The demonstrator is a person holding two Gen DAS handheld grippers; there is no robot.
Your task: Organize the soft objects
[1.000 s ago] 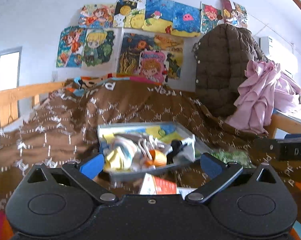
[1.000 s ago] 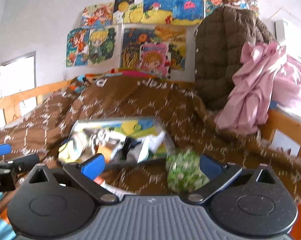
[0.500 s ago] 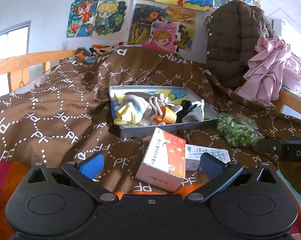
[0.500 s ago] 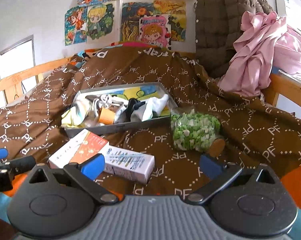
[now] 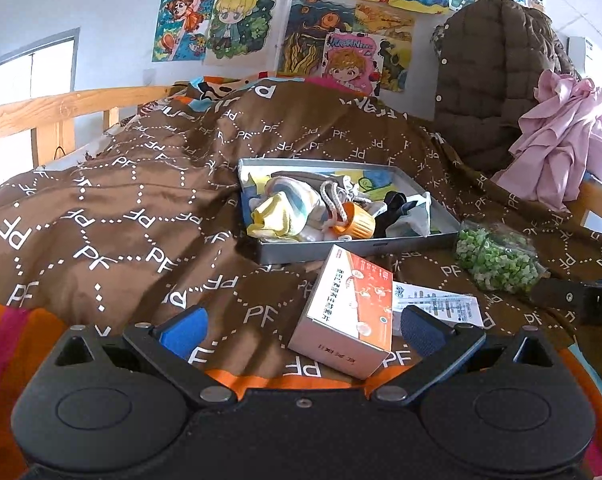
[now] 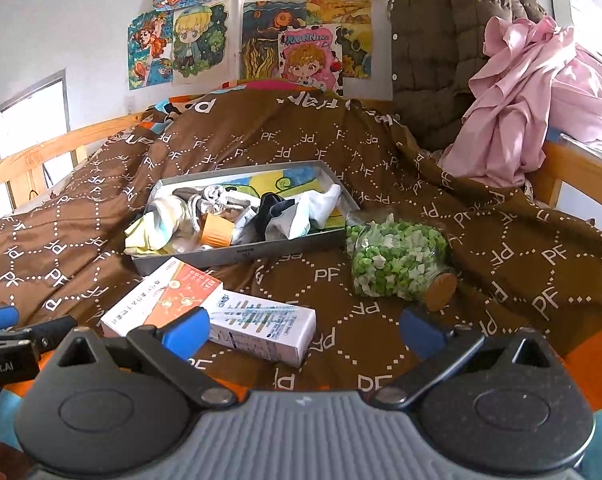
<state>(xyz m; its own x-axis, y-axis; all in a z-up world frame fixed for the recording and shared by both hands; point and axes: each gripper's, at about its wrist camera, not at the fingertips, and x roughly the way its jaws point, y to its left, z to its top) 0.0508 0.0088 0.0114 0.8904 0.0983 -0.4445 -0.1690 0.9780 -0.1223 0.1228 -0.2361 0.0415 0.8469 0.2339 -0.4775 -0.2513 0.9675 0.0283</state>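
A grey metal tray [image 5: 353, 246] [image 6: 245, 254] lies on the brown bedspread, filled with soft things: a yellow and white cloth [image 5: 279, 210] [image 6: 161, 224], a white rope, black and white socks [image 6: 301, 210], and an orange cap [image 5: 359, 224]. In front of it lie an orange and white box [image 5: 351, 300] [image 6: 165, 300] and a white and blue box [image 6: 263, 322] [image 5: 437, 306]. A corked jar of green bits [image 6: 395, 266] [image 5: 497, 258] lies on its side to the right. My left gripper [image 5: 301, 328] and right gripper [image 6: 303, 328] are both open and empty, held short of the boxes.
The brown "PF" bedspread [image 5: 121, 216] covers the bed. A wooden rail [image 5: 61, 110] runs along the left. A brown quilted jacket [image 6: 441, 40] and pink cloth [image 6: 513, 112] hang at the back right. Drawings [image 5: 301, 20] cover the wall.
Both grippers have pulled back and tilted down, so the tray sits farther off and the two boxes and the jar have come fully into view. Both stay open.
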